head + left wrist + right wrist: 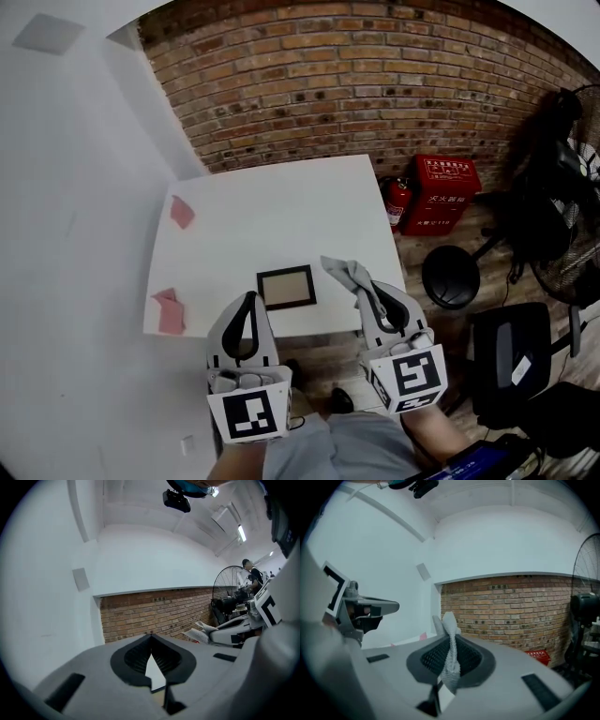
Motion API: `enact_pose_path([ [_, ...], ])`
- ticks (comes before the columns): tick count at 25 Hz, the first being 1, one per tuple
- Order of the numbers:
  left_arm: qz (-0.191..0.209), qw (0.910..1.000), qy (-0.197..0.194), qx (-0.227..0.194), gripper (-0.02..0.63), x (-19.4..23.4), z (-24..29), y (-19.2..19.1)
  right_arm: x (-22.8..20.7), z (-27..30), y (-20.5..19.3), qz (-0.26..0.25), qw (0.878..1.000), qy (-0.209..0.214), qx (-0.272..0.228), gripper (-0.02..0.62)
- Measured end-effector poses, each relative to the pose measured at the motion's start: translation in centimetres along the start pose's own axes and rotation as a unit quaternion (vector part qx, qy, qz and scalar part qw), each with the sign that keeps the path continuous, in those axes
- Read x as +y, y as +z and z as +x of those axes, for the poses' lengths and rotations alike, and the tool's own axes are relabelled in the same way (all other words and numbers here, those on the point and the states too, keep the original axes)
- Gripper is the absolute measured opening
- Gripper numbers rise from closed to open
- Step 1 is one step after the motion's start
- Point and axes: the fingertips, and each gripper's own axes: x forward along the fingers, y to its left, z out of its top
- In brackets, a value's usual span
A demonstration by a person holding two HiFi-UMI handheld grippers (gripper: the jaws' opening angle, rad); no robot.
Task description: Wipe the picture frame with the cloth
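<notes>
Jaws of the right gripper (364,292) are pinching the grey cloth (450,656), which sticks out past the tips, probably so the loose end can do the wiping. Left gripper (249,302) jaws are pressed together on nothing, likely kept free to steady the frame. Picture frame (286,287) lies flat on the white table (281,202) between the two sets of jaws, just beside each; cloth contact can't be confirmed.

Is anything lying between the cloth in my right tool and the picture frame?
Nothing visible. The cloth, pinched in the right tool, is just right of the picture frame in the head view, with only bare table between them.
</notes>
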Motion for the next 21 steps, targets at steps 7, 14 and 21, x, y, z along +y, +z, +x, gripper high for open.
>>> enact_pose_path([
  [7,0.001,1.0000,-0.002,-0.001,0.009,-0.11,0.12,0.11,-0.04,-0.07,-0.20,0.004,1.000,0.003,0.000,0.029],
  [14,0.000,1.0000,-0.007,-0.001,0.009,-0.25,0.50,-0.09,-0.16,0.19,-0.42,0.006,1.000,0.002,-0.001,0.029],
  [21,0.001,0.9999,-0.010,-0.001,0.009,-0.59,0.77,-0.34,-0.38,0.37,-0.68,0.008,1.000,0.002,-0.001,0.029],
])
